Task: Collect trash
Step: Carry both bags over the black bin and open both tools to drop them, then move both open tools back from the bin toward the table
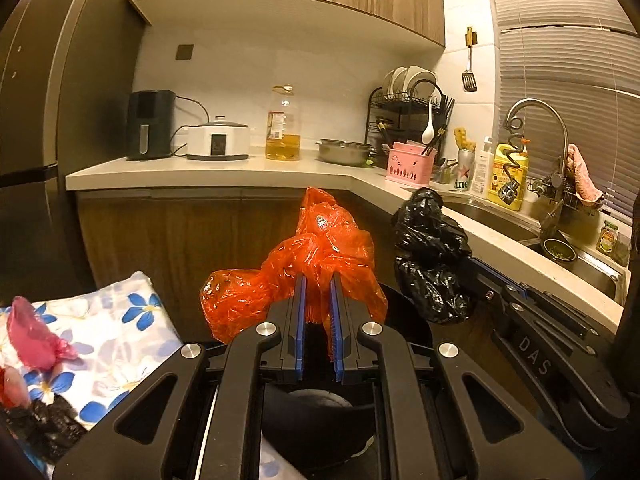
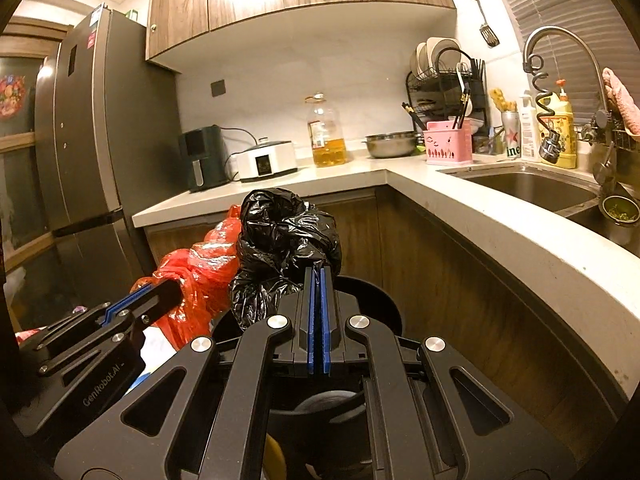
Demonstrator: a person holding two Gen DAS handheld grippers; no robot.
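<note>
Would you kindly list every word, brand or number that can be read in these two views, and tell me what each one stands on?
"GenRobot.AI": on the body of the left claw, seen in the right wrist view.
"DAS": on the body of the right claw, in the left wrist view; the rest is cut off.
"ine": on the green can by the sink, partly hidden.
Oil bottle label, yellow bottle label, fridge stickers: too small or blurred to read.

Open air lies ahead at 12 o'clock, up to the cabinet fronts below the surface. That surface wraps from 11 round to 3 o'clock. The dark bin sits just beneath, the fridge blocking 9 o'clock.
</note>
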